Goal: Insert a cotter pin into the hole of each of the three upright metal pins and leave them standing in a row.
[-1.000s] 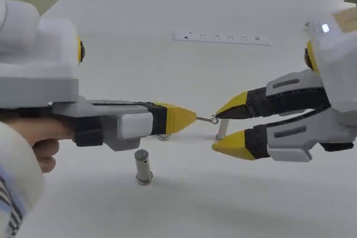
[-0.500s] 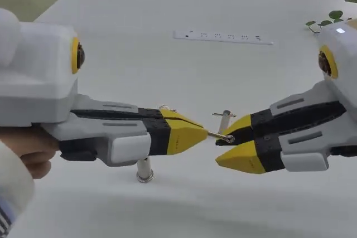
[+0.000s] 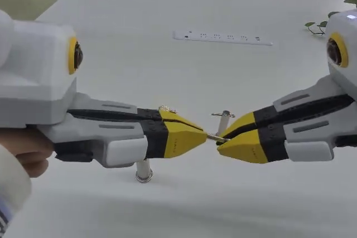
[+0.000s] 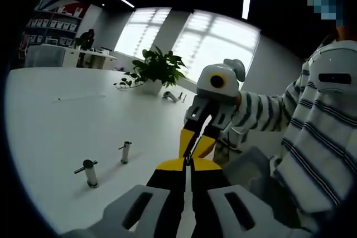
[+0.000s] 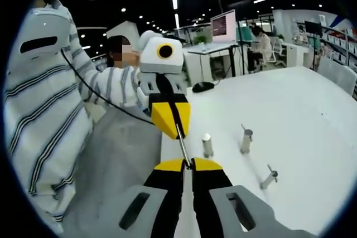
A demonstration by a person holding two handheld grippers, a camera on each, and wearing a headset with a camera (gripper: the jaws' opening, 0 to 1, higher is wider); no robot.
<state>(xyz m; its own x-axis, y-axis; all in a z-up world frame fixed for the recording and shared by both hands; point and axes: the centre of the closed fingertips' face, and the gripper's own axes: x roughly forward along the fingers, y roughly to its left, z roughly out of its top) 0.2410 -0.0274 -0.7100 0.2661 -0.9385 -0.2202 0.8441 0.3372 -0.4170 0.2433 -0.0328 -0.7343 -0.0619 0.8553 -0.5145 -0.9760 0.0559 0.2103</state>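
A thin cotter pin (image 3: 215, 136) spans the gap between the two yellow tips above the white table. My left gripper (image 3: 204, 136) is shut on one end of it and my right gripper (image 3: 218, 138) is shut on the other. In the right gripper view the cotter pin (image 5: 181, 144) runs from the left gripper (image 5: 177, 132) to my own tips (image 5: 188, 164). A bare metal pin (image 3: 144, 171) stands under the left gripper. A second pin (image 3: 224, 120) with a cotter through it stands behind the tips. A third pin's top (image 3: 164, 108) peeks over the left gripper.
A white power strip (image 3: 223, 38) lies far back on the table (image 3: 139, 43), and a small plant (image 3: 318, 25) sits at the right edge. People sit at desks in the room behind, seen in the right gripper view.
My right gripper's jaws, open half a second ago, have shut on the cotter pin's free end. Both grippers rose from beside the upright pins a second ago.
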